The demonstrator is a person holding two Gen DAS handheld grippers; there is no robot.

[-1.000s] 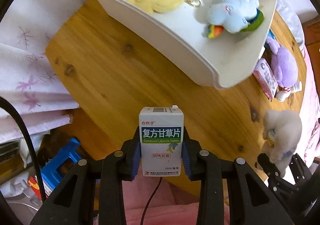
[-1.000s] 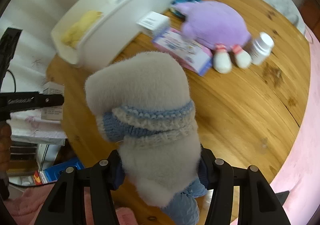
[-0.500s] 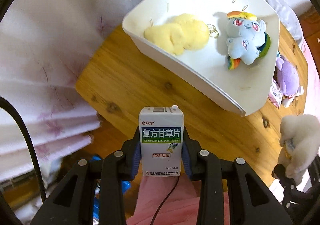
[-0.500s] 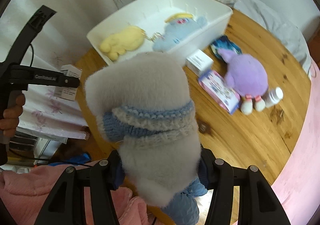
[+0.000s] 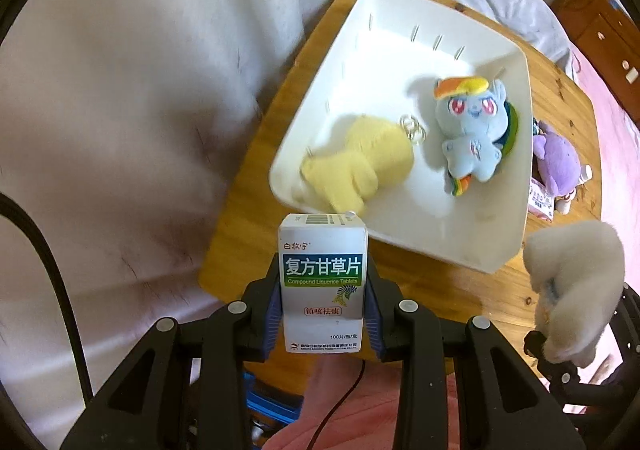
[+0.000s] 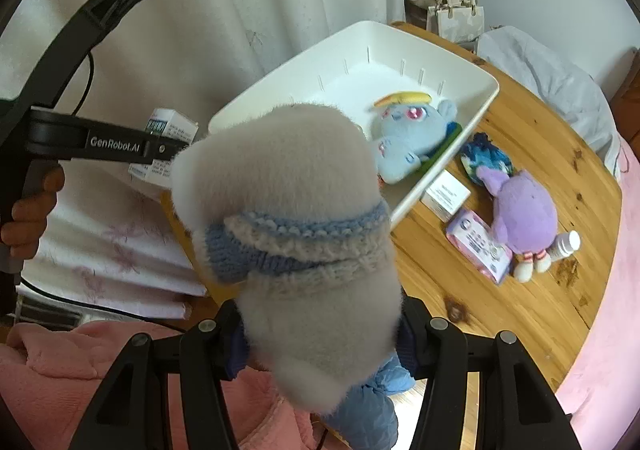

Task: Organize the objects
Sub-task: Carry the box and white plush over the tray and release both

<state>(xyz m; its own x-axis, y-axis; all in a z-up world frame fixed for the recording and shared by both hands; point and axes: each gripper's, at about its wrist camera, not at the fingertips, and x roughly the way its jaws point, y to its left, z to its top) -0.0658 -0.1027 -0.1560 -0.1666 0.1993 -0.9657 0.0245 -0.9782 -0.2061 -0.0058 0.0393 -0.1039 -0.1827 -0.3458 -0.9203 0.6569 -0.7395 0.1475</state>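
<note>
Medicine box gripped upright in left gripper jaws, held just short of white bin near rim. Fluffy white plush clamped in right gripper jaws, beside bin. Inside bin: yellow plush, blue pony plush. Purple plush on wooden surface past bin.

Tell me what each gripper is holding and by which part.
Left gripper clamps the white liquorice tablet box by its lower side faces. Right gripper squeezes the fluffy white plush in a blue knitted sweater around its lower body.
</note>
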